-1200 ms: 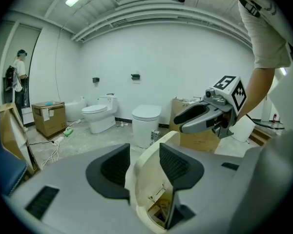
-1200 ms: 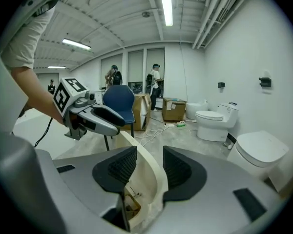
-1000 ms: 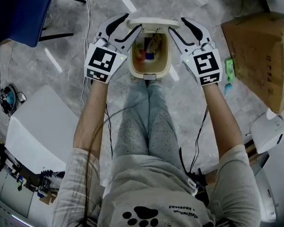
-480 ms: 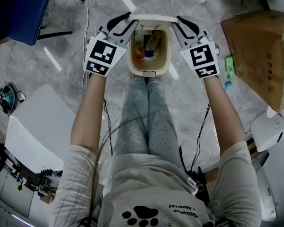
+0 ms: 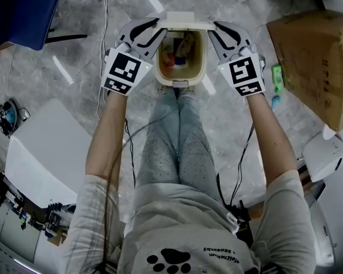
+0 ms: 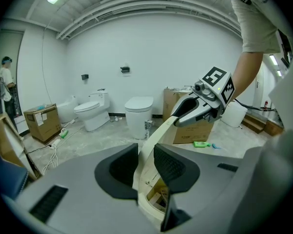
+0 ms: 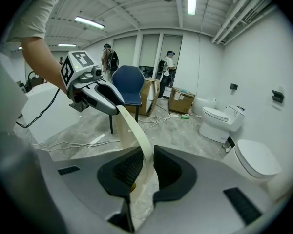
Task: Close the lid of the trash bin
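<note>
A cream trash bin [image 5: 201, 67] stands on the floor in front of the person's feet, with rubbish visible inside. Its lid [image 5: 183, 20] is raised at the far rim. My left gripper [image 5: 150, 26] holds the lid's left edge, its jaws still closing with the cream edge [image 6: 158, 130] between the pads [image 6: 173, 167]. My right gripper [image 5: 218, 27] is shut on the lid's right edge [image 7: 136, 130]. Each gripper view shows the other gripper across the lid: the right gripper [image 6: 188, 112] and the left gripper [image 7: 105, 95].
A big cardboard box [image 5: 311, 61] stands to the right with a green item [image 5: 276, 79] beside it. A blue chair [image 5: 23, 10] is at the far left, a white slab [image 5: 46, 153] at the near left. Cables cross the floor. Two toilets [image 6: 95, 108] stand by the wall.
Both grippers, open beside the bin a second ago, have moved a little toward the far rim and closed their jaws onto the two side edges of the lid.
</note>
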Motion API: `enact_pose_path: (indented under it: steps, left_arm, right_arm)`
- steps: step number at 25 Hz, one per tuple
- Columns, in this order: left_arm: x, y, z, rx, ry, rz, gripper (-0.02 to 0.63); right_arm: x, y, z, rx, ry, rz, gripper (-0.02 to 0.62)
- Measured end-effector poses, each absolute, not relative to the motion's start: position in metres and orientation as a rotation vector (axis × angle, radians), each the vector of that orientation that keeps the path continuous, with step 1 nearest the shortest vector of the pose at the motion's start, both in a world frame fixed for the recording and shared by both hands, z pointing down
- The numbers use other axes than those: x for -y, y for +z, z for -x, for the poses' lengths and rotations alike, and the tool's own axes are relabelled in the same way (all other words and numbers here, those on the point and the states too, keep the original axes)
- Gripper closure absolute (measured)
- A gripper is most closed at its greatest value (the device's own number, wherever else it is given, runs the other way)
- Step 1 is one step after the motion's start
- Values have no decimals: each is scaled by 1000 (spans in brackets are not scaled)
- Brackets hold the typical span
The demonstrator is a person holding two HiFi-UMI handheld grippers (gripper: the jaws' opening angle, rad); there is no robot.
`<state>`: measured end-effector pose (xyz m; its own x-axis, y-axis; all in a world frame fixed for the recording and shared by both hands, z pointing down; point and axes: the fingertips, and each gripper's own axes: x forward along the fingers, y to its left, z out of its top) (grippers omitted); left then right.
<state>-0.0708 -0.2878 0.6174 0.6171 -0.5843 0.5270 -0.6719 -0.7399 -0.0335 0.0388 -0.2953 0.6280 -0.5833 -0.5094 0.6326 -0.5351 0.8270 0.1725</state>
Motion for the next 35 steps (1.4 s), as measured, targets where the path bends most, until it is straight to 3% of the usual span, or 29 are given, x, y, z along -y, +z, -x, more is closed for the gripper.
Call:
enact_pose_path:
  steps: [35]
  left_arm:
    - [158,674,60,857,1042,-2708,463]
  right_arm:
    - [171,677,-44,2149,-230,-517,477]
